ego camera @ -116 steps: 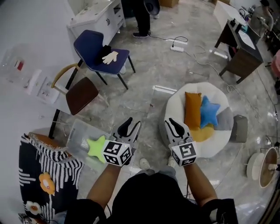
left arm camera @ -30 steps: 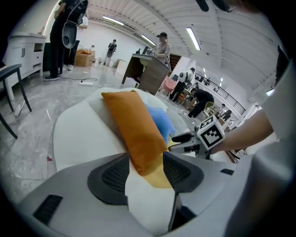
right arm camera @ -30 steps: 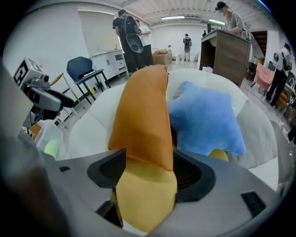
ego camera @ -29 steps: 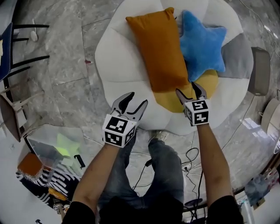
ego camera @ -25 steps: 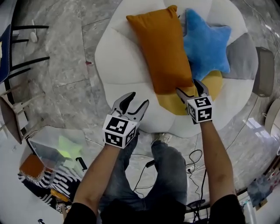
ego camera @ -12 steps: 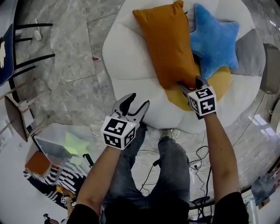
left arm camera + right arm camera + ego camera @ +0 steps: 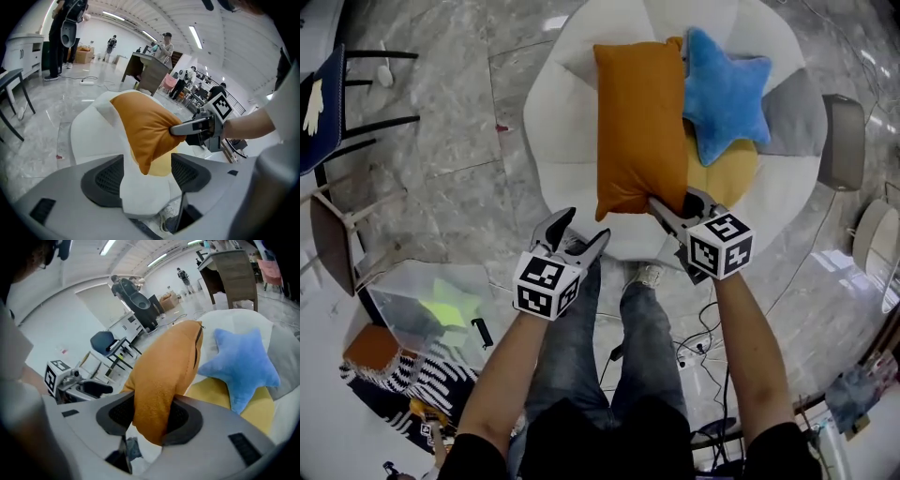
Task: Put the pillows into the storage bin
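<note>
An orange rectangular pillow (image 7: 639,122) lies along a white beanbag (image 7: 562,112), its near end raised. My right gripper (image 7: 670,204) is shut on that pillow's near corner (image 7: 157,394); its jaws have just been closing on it. A blue star pillow (image 7: 724,89) rests beside it on a yellow cushion (image 7: 722,173). My left gripper (image 7: 574,234) hangs open just short of the beanbag, nothing between its pads; its jaws have just been opening. In the left gripper view the orange pillow (image 7: 143,126) hangs ahead of the jaws. The clear storage bin (image 7: 431,300) holds a green star pillow (image 7: 448,305).
A blue chair (image 7: 323,89) and a brown chair (image 7: 328,239) stand at the left. A patterned black-and-white cloth (image 7: 403,380) lies by the bin. A grey stool (image 7: 842,141) stands right of the beanbag. Cables (image 7: 698,347) trail on the marble floor by my feet.
My right gripper closed on the orange pillow's near corner and lifted it toward me, swinging the pillow straighter. The left gripper rose a little and its jaws spread.
</note>
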{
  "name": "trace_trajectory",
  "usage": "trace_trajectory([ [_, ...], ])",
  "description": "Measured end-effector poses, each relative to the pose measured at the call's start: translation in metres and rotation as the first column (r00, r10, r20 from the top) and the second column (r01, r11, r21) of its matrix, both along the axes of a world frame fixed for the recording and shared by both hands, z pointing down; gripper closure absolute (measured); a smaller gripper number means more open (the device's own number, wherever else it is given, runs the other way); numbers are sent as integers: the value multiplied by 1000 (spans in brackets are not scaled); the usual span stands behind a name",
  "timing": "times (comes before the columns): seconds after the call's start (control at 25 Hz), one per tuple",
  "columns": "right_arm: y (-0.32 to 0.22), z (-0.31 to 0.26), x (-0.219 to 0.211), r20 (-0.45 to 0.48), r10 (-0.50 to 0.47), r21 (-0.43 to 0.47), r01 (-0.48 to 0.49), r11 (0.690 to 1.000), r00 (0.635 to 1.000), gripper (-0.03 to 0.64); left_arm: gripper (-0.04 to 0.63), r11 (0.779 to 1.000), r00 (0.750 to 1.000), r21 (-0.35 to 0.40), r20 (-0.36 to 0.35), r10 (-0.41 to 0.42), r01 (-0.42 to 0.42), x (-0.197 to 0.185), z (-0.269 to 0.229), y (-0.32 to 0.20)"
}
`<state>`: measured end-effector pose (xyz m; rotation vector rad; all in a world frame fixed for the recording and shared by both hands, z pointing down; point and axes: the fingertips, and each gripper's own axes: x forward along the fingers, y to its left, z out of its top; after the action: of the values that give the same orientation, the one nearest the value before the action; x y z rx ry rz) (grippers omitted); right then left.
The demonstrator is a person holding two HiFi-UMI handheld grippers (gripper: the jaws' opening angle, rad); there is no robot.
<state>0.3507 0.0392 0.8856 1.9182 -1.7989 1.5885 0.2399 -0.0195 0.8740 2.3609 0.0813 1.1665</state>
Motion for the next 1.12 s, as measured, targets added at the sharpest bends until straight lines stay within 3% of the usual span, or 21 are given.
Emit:
trace_trajectory([
  [0.2,10,-68,-12,47,20,56,-23,998,999,445,238,984,984,-4,-21,178,-178,6,-18,29],
  [0.36,17,-107,-15,-4,-22,97,23,995,1000,443,248,978,970,33,-118,211,-208,26,-50,36],
  [0.44,18,-128,-13,-23,-27,121,29,992,999,443,302,972,961,68,-152,232,-224,31,-72,40],
  [0.56,20,-168,-16,-38,-12,158,17,987,999,442,347,965,954,135,-174,245,-224,32,-113,44],
  [0.76,27,-258,-14,-131,-27,218,56,974,991,439,353,954,944,208,-205,260,-218,38,-199,54],
  [0.92,36,-334,0,-168,-25,310,77,947,985,436,354,940,934,291,-252,252,-176,51,-277,58],
  [1.12,43,-407,-24,-181,-39,407,111,907,983,431,354,919,935,381,-277,222,-105,27,-355,60],
])
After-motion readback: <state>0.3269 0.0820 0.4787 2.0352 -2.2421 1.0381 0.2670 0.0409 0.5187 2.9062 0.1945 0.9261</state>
